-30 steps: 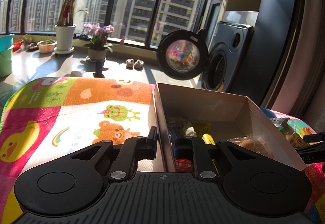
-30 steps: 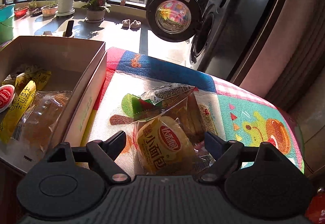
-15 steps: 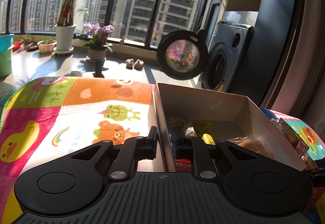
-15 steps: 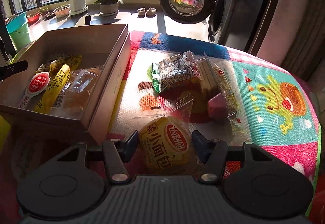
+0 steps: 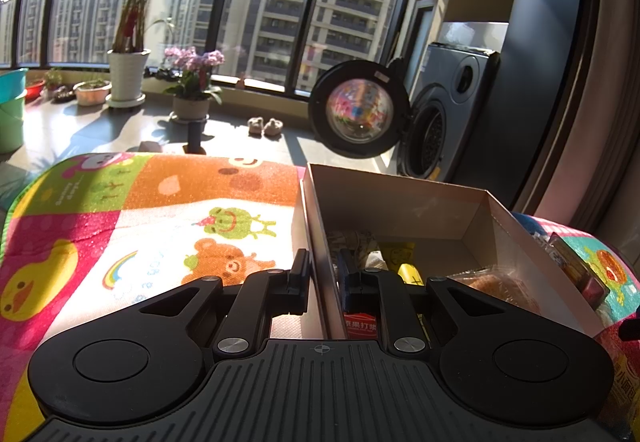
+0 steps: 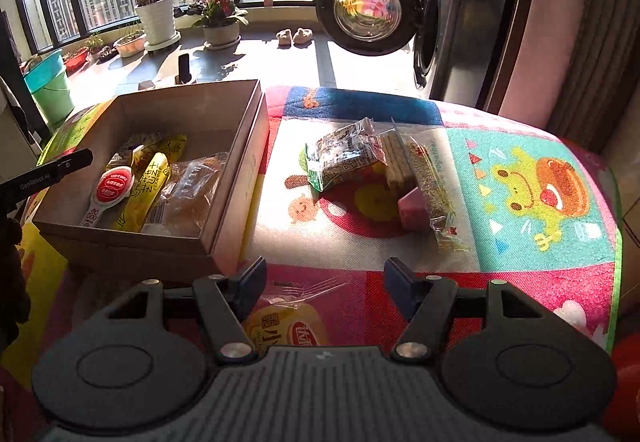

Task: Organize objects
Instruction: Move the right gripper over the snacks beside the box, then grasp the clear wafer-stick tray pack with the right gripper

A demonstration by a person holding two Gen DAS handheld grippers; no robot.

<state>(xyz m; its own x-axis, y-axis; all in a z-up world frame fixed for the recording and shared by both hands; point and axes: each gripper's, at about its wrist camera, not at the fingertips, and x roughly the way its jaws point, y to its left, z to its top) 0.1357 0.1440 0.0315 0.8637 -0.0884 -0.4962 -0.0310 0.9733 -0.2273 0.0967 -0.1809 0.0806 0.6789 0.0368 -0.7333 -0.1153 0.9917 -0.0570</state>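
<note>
My left gripper (image 5: 323,274) is shut on the left wall of the open cardboard box (image 5: 400,197), one finger outside and one inside. In the right wrist view the box (image 6: 240,177) holds a red-labelled packet (image 6: 114,185), a yellow tube (image 6: 148,185) and a clear-wrapped bun (image 6: 188,193). My right gripper (image 6: 324,282) hangs open over the mat in front of the box. A yellow bread packet (image 6: 288,326) lies low between its fingers, close to the left one and clear of the right one. Farther right lie a green-edged packet (image 6: 340,157), a wafer pack (image 6: 396,157), a seed bar (image 6: 430,177) and a pink piece (image 6: 414,207).
A bright cartoon mat (image 5: 160,222) covers the table. Behind it stand a washing machine with its round door open (image 6: 368,13), potted plants (image 6: 160,13) by the windows and a green bucket (image 6: 48,85). A dark sleeve (image 6: 12,282) shows at the left edge.
My right gripper has risen and drawn back, so the box and loose snacks look smaller. Its fingers narrowed a second ago; the bread packet now sits nearer their base. The left gripper has not moved.
</note>
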